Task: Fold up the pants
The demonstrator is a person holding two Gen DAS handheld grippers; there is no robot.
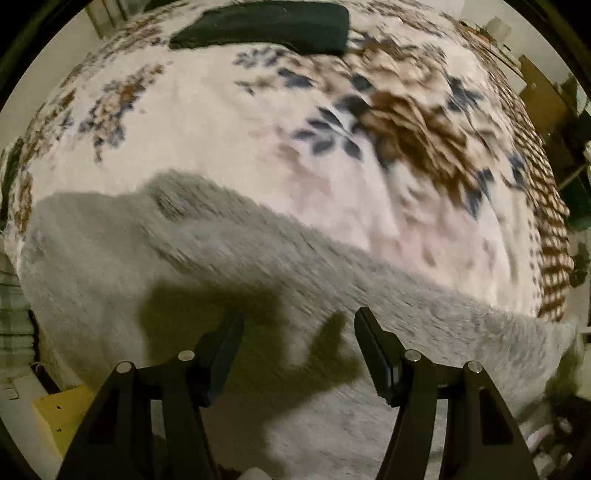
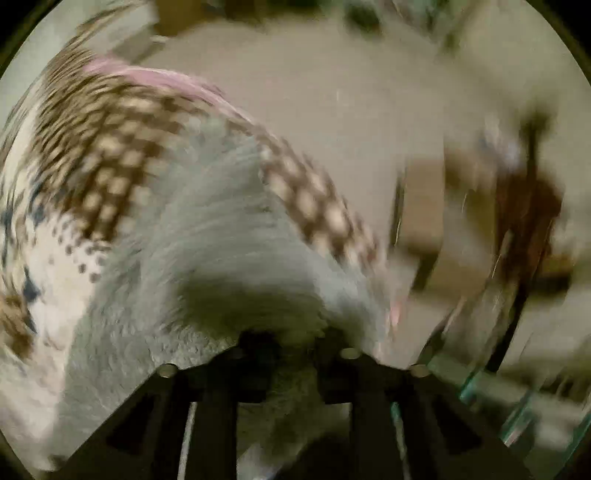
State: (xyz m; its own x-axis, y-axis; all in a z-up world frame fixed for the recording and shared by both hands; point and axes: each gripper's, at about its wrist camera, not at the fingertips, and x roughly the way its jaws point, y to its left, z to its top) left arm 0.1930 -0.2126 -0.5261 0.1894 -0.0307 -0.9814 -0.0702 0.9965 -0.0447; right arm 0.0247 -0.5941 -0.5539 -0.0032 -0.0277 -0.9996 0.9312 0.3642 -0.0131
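Only in the left wrist view is the whole spread of the floral blanket (image 1: 229,140) shown, with a dark green folded cloth (image 1: 269,26) lying at its far end and a yellow box (image 1: 55,413) beside its near left edge. Only in the right wrist view are the bare floor (image 2: 332,122) beyond the blanket's checked border (image 2: 110,147) and a glass edge (image 2: 491,391) at the lower right seen, all heavily blurred.

The grey fleece pants (image 1: 221,258) are laid across the near part of the blanket, running from its left side toward its right edge. The left gripper (image 1: 299,321) is held just above the pants, its jaws wide apart and nothing between them; its shadow is cast on the fleece directly beneath. It is pointed forward along the blanket, tilted down toward the fabric.

At the blanket's checked border, the pants (image 2: 207,236) are bunched up against the right gripper (image 2: 291,339), whose fingers are drawn close together with grey fleece pinched between them. The fingertips themselves are buried in the pile.
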